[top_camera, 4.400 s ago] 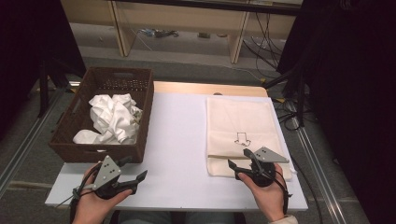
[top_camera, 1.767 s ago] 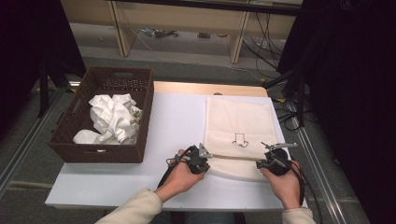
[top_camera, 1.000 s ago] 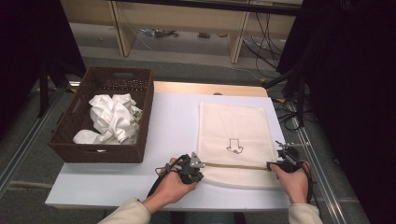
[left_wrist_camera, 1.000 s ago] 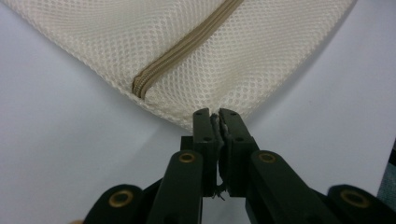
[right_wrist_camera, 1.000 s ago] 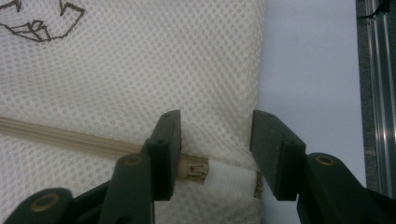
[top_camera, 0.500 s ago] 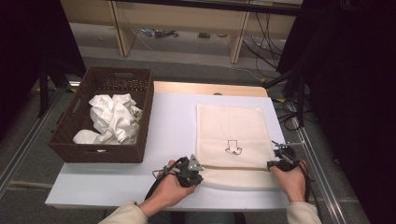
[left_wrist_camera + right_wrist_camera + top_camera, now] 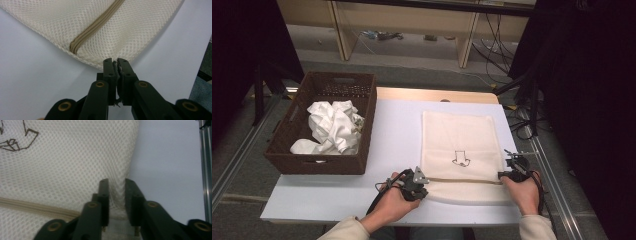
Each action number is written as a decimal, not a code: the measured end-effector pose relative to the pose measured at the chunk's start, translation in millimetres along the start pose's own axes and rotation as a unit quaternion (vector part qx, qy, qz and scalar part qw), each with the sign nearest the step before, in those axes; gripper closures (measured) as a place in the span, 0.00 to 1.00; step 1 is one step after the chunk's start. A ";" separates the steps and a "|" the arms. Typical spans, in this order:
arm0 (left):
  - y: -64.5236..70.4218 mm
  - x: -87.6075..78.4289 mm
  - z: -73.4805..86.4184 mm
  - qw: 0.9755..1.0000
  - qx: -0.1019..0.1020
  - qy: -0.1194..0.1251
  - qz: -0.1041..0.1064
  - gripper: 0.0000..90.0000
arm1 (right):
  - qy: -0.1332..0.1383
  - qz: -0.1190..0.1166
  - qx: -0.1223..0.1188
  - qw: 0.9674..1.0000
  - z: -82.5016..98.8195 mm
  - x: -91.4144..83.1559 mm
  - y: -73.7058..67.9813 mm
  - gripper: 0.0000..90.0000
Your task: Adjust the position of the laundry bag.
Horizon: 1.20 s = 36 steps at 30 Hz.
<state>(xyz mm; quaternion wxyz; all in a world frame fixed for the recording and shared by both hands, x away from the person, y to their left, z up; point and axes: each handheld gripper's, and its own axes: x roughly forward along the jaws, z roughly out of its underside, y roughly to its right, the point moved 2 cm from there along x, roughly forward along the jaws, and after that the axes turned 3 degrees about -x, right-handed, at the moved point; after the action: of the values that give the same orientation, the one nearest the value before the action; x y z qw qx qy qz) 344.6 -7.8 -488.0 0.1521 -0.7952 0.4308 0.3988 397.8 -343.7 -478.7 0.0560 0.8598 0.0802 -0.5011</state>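
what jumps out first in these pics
A cream mesh bag lies flat at the table's middle right, a hand-held gripper at each near corner. The left hand-held gripper is shut on its edge; the right hand-held gripper has just been closing, mesh between its jaws. A brown basket of crumpled white cloth sits left.

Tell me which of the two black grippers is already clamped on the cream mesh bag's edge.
The left gripper: its jaws are pinched shut on the cream mesh zip bag at its corner. The right gripper has just been closing, with a gap remaining around the mesh.
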 end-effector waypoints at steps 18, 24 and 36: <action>-29.2 -37.7 29.8 0.999 -0.019 -0.008 -0.031 0.95 | -0.003 -0.057 -0.049 0.997 -18.1 6.1 -47.0 0.95; -37.1 -47.7 42.3 0.999 -0.027 -0.005 -0.042 0.94 | -0.021 -0.065 -0.063 0.996 -25.2 6.2 -69.0 0.95; -43.6 -66.7 63.8 0.998 -0.039 -0.003 -0.052 0.94 | -0.016 -0.053 -0.102 0.993 -28.5 13.2 -90.5 0.95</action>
<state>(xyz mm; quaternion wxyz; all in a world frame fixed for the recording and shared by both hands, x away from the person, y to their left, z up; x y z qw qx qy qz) 326.8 92.6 -482.0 0.1429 -0.8203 0.3730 0.4094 411.0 -248.8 -477.6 0.1177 0.8363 0.1755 -0.5059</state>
